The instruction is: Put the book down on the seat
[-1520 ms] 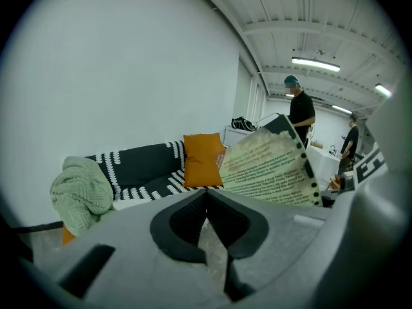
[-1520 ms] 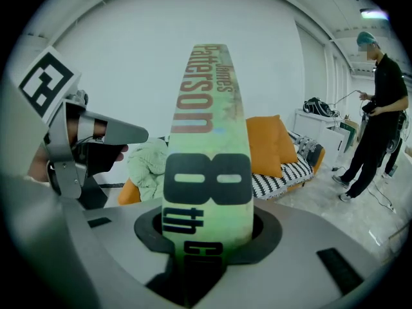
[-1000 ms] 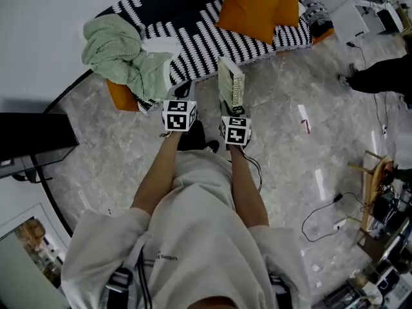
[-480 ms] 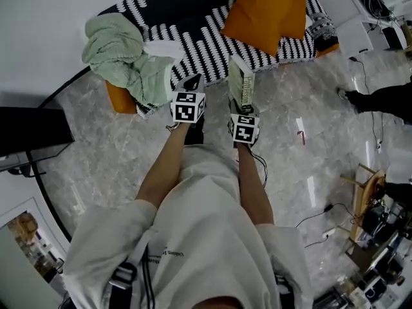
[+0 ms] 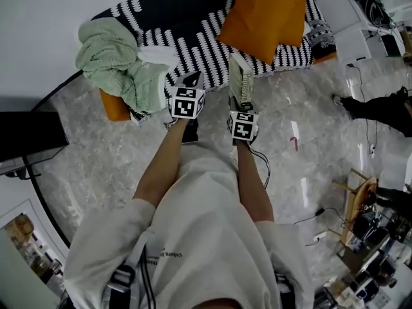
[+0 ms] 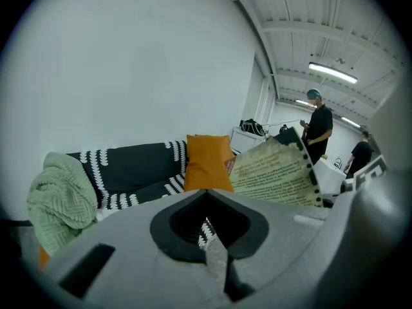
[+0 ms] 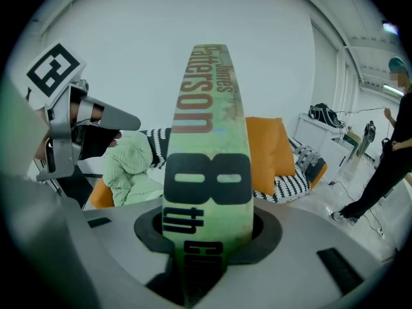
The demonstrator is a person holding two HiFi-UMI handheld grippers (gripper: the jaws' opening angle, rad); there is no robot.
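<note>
Book [image 5: 241, 81] upright in outstretched right gripper [image 5: 243, 107]

Head view looks steeply down; both gripper views look forward, all sharing the striped sofa [image 5: 193, 40].

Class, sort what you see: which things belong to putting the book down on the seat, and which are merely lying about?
Belonging to the job:
- book, clamped upright in the right gripper
- sofa seat under its striped cover

Merely lying about:
- orange cushion
- green blanket
- floor cable
</note>
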